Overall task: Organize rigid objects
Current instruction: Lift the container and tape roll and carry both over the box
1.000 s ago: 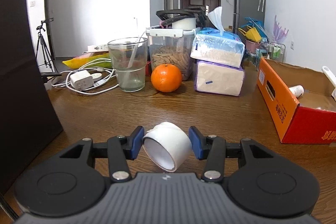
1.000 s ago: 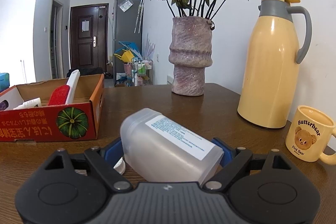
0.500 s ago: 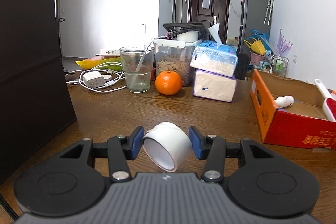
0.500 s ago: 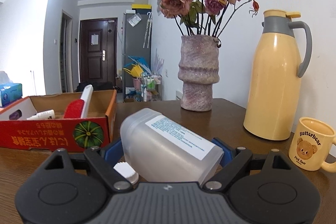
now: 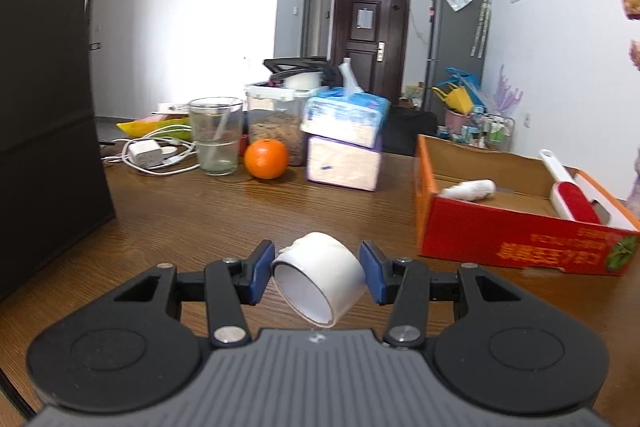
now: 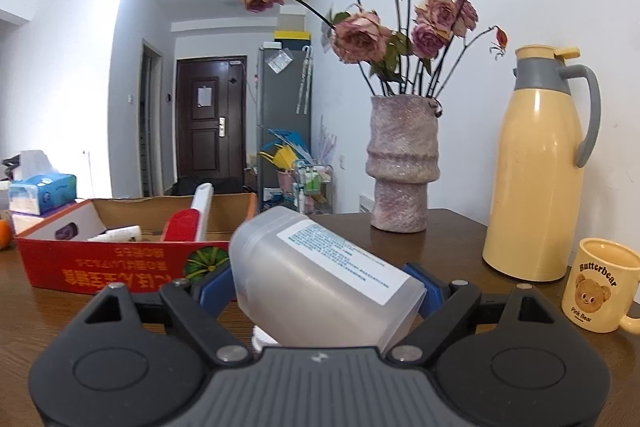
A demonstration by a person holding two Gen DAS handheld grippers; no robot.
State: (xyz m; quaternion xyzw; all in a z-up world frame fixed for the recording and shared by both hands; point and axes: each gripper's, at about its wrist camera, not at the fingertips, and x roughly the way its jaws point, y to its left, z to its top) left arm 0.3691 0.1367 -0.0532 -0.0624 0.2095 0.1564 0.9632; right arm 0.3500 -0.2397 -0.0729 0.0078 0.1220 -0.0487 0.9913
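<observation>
Wood-grain tabletop (image 5: pixel 208 211) spreads under both our tools; our left gripper (image 5: pixel 317 269) has its jaws clenched on a white tape roll (image 5: pixel 320 279), tilted, near the red cardboard box (image 5: pixel 516 239) to the right. Our right gripper (image 6: pixel 316 291) has its jaws grasping a frosted plastic bottle (image 6: pixel 320 279), lying slanted, with the same box at far left and a yellow thermos (image 6: pixel 540 163) at right

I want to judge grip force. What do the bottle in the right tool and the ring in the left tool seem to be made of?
The bottle: likely frosted translucent plastic, matte and cloudy, with a printed paper label. The ring: a white roll, probably tape or thin plastic, smooth and slightly glossy with a thin wall; the look leaves it open.
</observation>
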